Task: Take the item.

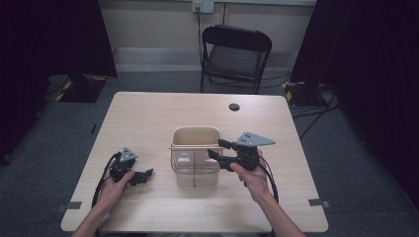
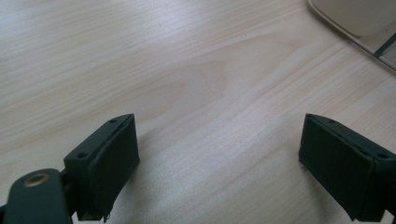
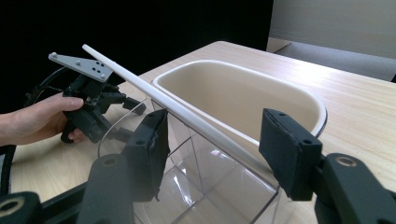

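Observation:
A beige tub (image 1: 196, 136) stands mid-table, with a clear plastic box (image 1: 195, 170) pressed against its near side. A white rim strip (image 3: 187, 116) runs along the top where the two meet. My right gripper (image 1: 216, 148) is open at the box's right end, its jaws either side of that strip (image 3: 215, 135) and not touching it. My left gripper (image 1: 145, 174) rests low on the table left of the box, open over bare wood (image 2: 219, 135). The tub's corner (image 2: 355, 16) shows at the top right of the left gripper view. The tub looks empty.
The wooden table (image 1: 148, 113) has a black round cable hole (image 1: 234, 106) at its far side. A black folding chair (image 1: 236, 54) stands behind the table. Dark curtains hang on both sides. The person's left hand (image 3: 37, 119) holds the other gripper beyond the box.

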Tool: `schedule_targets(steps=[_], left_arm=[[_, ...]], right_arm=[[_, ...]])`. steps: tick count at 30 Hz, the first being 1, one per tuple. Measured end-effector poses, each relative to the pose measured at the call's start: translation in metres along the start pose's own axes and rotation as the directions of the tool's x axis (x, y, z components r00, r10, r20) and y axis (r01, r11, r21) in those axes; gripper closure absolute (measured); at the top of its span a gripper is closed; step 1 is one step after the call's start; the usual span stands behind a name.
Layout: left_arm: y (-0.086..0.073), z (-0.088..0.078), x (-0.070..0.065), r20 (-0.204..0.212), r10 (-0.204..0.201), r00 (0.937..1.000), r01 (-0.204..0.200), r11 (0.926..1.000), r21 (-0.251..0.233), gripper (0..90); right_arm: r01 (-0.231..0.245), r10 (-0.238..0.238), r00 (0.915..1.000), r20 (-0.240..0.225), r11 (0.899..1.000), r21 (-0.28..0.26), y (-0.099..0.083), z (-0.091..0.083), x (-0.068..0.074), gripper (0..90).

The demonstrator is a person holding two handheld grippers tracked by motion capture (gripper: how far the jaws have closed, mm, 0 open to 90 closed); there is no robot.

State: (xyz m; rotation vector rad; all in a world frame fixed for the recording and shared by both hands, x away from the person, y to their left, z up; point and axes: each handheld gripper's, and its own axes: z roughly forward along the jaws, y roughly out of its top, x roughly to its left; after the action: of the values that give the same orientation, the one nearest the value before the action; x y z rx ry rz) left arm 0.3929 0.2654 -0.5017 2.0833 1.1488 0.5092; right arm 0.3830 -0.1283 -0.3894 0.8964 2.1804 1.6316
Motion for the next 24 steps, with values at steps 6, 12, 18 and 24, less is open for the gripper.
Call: schedule_targets(steps=[6,12,18,24], left_arm=[[0.0000,0.0000,0.0000,0.000,-0.001,1.0000,0.001,1.0000,-0.001,11.4],[0.0000,0.0000,0.0000,0.000,0.001,1.0000,-0.001,1.0000,0.000,11.4],[0.0000,-0.0001,0.0001,-0.001,0.001,1.0000,-0.001,1.0000,0.000,11.4],[-0.0001,0.0002,-0.0001,0.003,-0.003,1.0000,0.003,1.0000,-0.001,11.4]], right_arm=[[-0.004,0.004,1.0000,-0.005,1.000,-0.004,0.0004,0.0000,-0.0014,43.4],[-0.007,0.007,1.0000,-0.006,1.000,-0.009,0.0015,0.0004,-0.0023,44.3],[-0.007,0.006,0.9999,-0.011,1.000,-0.009,0.0045,0.0008,-0.0022,44.8],[-0.011,0.011,0.9999,-0.011,1.000,-0.010,0.0050,0.0008,-0.0025,45.1]])
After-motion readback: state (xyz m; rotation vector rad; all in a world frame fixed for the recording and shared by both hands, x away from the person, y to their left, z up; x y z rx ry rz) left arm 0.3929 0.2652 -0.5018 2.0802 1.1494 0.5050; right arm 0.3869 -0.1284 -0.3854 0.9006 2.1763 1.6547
